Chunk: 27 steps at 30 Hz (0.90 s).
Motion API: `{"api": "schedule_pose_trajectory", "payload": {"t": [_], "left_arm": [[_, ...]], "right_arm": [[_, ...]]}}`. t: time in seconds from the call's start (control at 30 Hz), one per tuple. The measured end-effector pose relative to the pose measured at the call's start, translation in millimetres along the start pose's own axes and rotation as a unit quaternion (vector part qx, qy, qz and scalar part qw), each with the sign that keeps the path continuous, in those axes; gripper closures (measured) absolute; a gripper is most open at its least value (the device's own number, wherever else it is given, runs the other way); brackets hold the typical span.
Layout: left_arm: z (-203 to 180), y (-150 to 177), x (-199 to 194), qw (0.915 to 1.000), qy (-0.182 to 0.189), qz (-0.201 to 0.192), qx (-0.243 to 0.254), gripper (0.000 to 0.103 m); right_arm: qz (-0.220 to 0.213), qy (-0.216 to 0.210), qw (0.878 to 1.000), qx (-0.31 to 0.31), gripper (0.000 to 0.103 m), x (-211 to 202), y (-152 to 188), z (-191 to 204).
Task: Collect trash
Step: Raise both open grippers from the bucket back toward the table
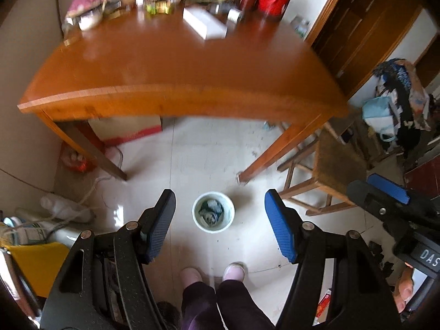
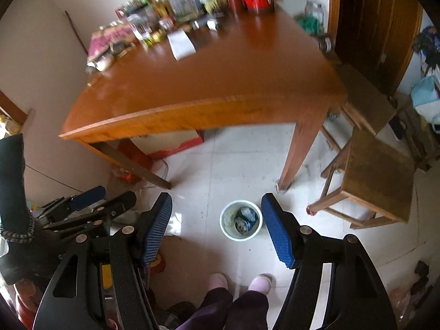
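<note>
Left tongs (image 1: pixel 220 229) and right tongs (image 2: pixel 217 228), both apart and empty, above a white bucket (image 1: pixel 213 216) of trash on the floor, at 6 o'clock from the wooden worktop (image 1: pixel 176 63).

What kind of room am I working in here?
Probably a lived-in home dining area: a wooden table crowded at the back with bottles and jars, a wooden stool beside it, and a small waste bucket on the tiled floor.

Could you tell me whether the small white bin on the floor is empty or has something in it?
Not empty: the small white bin holds crumpled bluish trash at its bottom.
</note>
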State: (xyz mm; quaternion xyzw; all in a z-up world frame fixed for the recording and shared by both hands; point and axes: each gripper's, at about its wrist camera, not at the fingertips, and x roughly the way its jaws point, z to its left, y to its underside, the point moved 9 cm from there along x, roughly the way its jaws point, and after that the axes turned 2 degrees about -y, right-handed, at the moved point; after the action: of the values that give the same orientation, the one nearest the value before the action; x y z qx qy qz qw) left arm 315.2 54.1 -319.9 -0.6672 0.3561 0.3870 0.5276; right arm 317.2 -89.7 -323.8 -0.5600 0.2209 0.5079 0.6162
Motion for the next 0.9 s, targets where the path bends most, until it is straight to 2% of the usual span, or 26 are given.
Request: {"api": "schedule_pose_trajectory", "payload": {"t": [0.3, 0.53, 0.6, 0.77, 0.9], "left_arm": [[-4, -22, -120, 0.9956, 0.011, -0.089, 0.025, 0.037], [12, -31, -201, 0.9851, 0.014, -0.166, 0.042, 0.026], [14, -34, -213, 0.9824, 0.017, -0.18, 0.046, 0.024], [18, -41, -238, 0.9741, 0.015, -0.218, 0.059, 0.013], [22, -50, -242, 0.9716, 0.015, -0.23, 0.052, 0.008]], "right_arm": [[-0.077, 0.017, 0.997, -0.014, 0.039, -93, -19, 39], [-0.149, 0.021, 0.989, -0.016, 0.039, -145, -35, 67], [-0.173, 0.024, 0.985, -0.017, 0.034, -159, -40, 74], [-0.212, 0.03, 0.977, -0.021, 0.02, -178, -45, 89], [-0.222, 0.042, 0.974, -0.03, 0.018, -180, -51, 90]]}}
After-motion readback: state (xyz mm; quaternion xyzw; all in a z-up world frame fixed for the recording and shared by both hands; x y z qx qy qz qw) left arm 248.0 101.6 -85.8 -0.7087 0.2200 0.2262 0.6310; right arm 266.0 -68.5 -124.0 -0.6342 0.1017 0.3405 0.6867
